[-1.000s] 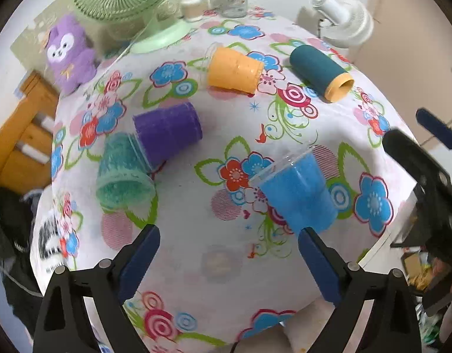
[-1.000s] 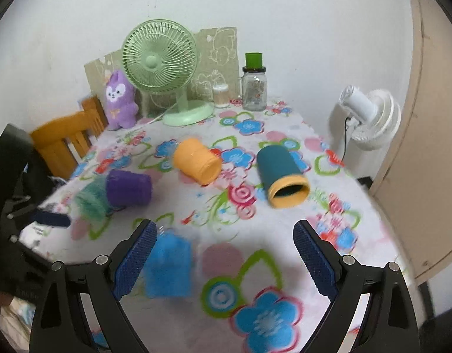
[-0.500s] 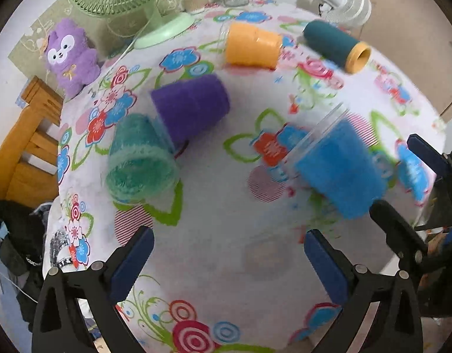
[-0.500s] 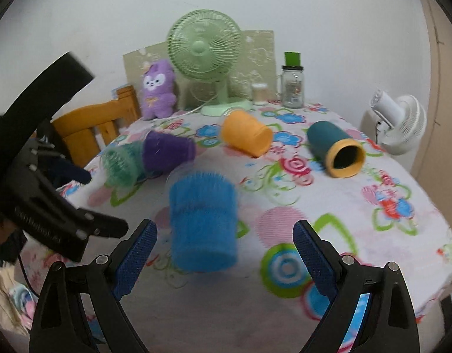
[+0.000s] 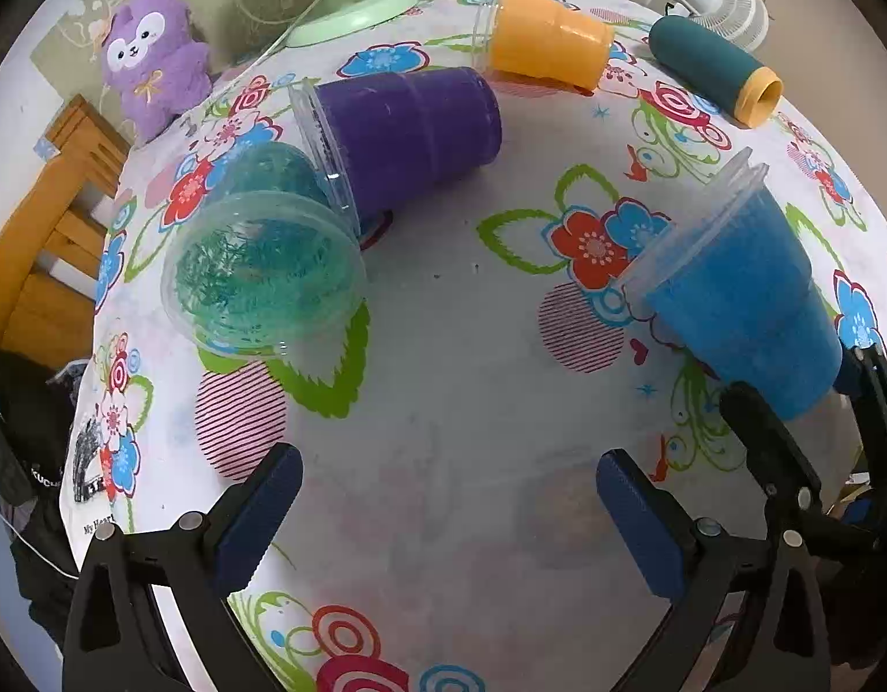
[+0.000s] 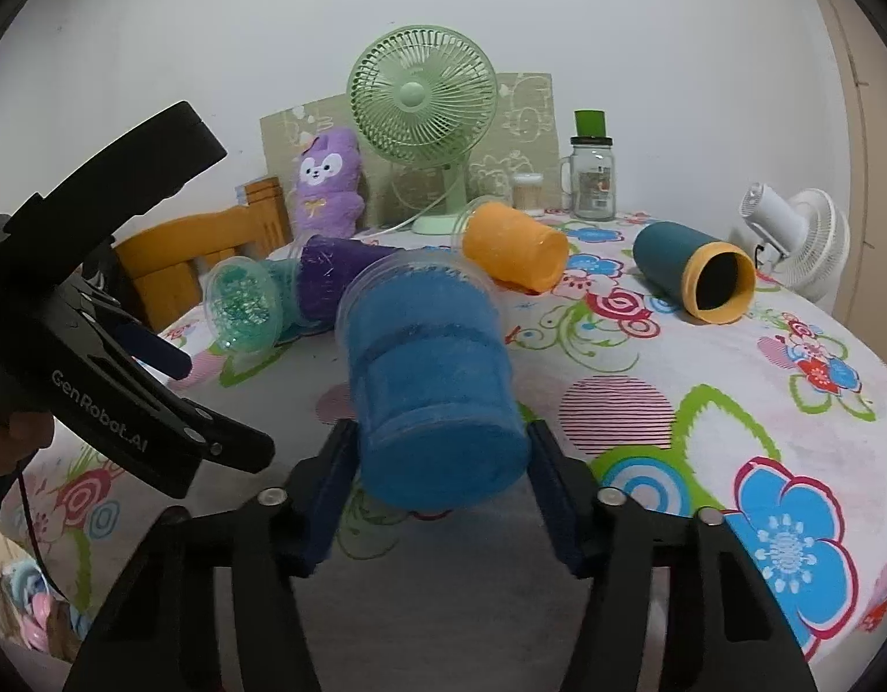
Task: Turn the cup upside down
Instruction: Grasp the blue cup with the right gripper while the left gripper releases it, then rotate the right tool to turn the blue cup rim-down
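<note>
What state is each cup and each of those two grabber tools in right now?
blue cup: tilted, clamped between the right gripper's fingers.
purple cup: on its side.
green cup: on its side, touching the purple cup.
orange cup: on its side.
teal tumbler: on its side.
left gripper: open, empty.

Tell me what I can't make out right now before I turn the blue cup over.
- Blue cup base: in the right wrist view the right gripper fingers cover its lower sides; whether it touches the table is unclear.
- Blue cup mouth: turned away in the left wrist view, so the inside is unseen.
- Green fan: head cut off by the top edge, left wrist view.
- Jar label: too small to read.
</note>
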### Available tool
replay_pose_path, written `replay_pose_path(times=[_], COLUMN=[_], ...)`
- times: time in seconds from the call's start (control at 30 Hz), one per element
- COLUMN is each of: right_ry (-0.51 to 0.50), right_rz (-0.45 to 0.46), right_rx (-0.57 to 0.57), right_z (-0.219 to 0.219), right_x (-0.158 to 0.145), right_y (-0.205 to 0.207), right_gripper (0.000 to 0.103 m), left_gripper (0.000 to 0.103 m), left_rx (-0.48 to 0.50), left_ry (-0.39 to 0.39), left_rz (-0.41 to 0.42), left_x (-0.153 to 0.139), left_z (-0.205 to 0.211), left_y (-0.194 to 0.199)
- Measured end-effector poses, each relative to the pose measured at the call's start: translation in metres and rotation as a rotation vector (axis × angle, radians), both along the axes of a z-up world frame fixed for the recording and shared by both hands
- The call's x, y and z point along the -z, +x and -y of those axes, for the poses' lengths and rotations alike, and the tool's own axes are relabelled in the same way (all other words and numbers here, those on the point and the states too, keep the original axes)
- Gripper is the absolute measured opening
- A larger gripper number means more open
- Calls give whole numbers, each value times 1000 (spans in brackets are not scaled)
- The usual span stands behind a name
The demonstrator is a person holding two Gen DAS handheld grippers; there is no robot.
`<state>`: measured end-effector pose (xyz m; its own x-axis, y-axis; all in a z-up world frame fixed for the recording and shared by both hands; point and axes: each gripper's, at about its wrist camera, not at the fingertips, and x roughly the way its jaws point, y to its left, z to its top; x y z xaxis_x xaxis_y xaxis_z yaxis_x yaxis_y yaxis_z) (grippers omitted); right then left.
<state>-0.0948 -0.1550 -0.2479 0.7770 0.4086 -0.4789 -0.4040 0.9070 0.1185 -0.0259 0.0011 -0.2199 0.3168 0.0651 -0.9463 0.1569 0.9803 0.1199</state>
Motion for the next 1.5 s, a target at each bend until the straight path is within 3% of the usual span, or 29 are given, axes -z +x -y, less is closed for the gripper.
replay_pose_path(times=[0.17, 0.37, 0.7, 1.1, 1.5], right_ry=[-6, -59, -207, -430, -583], right_rz=[-22, -100, -427, -692, -756], right_rx=[-6, 6, -7, -108, -226], right_z=[0, 3, -2, -28, -55], right_x=[-8, -44, -99, -95, -88], right_y=[3, 21, 75, 112, 131], right_gripper=[57, 57, 57, 57, 57], left_gripper=[103, 103, 103, 103, 103], left_rx=[4, -36, -84, -188, -291], left_ry=[3, -60, -120, -210, -265], left_rz=[3, 1, 35, 14, -2], left_x=[1, -22, -74, -78, -69], left_z=[3, 0, -4, -13, -33], left_y=[-1, -2, -1, 3, 8])
